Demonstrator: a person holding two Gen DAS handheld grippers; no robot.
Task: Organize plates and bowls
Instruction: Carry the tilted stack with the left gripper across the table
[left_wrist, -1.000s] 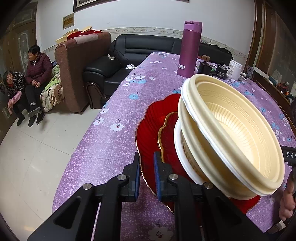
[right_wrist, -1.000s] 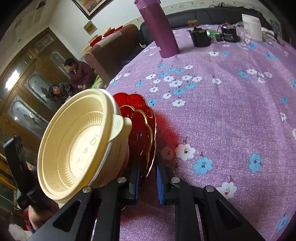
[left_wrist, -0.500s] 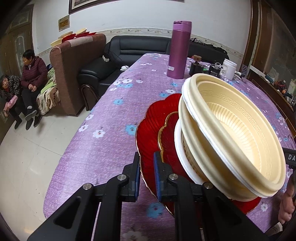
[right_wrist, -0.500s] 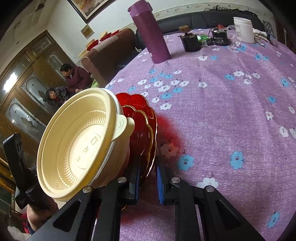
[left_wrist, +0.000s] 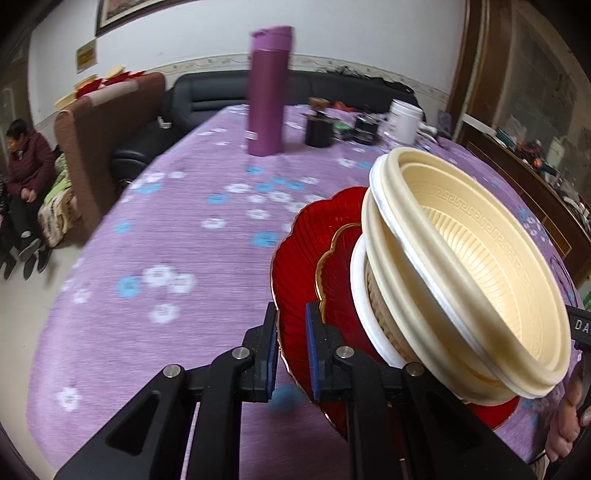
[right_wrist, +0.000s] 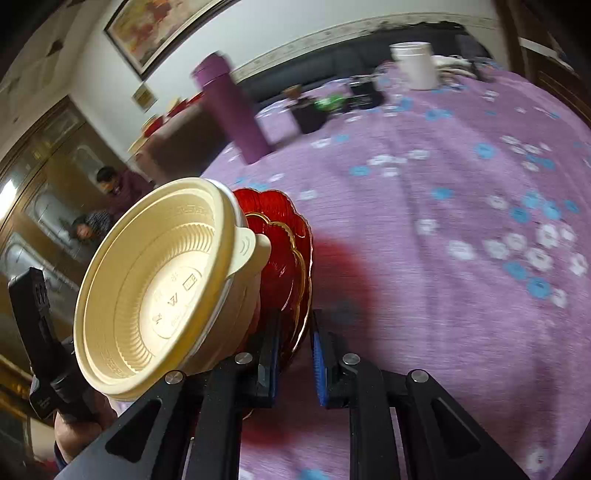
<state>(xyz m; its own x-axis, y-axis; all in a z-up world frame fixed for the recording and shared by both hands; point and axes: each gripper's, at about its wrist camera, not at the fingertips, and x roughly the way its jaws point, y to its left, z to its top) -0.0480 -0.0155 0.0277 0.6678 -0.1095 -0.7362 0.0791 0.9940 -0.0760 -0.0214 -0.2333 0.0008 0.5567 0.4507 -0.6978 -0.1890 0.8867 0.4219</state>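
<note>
- Oddly, the near rim of the red plates (left_wrist: 314, 254) is hidden in both views, cut off by the black fingers; how many plates lie in the stack is hard to make out, though two scalloped gold-edged rims show.
- The left gripper (left_wrist: 291, 350) is clamped on the plates' edge, its blue pads pressed to either side of the rim.
- The right gripper (right_wrist: 295, 345) pinches the opposite edge of the same plates (right_wrist: 284, 251); a narrow gap shows by its right pad, so the contact there cannot be told for sure.
- The nested cream bowls (left_wrist: 469, 273) sit on the plates, tilted, held above the purple flowered tablecloth (left_wrist: 166, 240).
- Ahead of the left gripper, well apart, stand a purple flask (left_wrist: 267, 92), a dark jar (left_wrist: 318, 127) and a white cup (left_wrist: 404, 122), all blurred; small items between them cannot be named.
- A black sofa (left_wrist: 218, 96) and a brown armchair (left_wrist: 107, 122) lie beyond the table's left side, with a seated person (left_wrist: 26, 166) cut off at the frame's edge.
- Only the right view shows the bowls' (right_wrist: 155, 280) moulded base marks and side handle, plus the other tool's black body and the hand (right_wrist: 74, 432) holding it at lower left.
- Only the left view shows the key-pattern band inside the bowl rim and a hand (left_wrist: 569, 417) at lower right.
</note>
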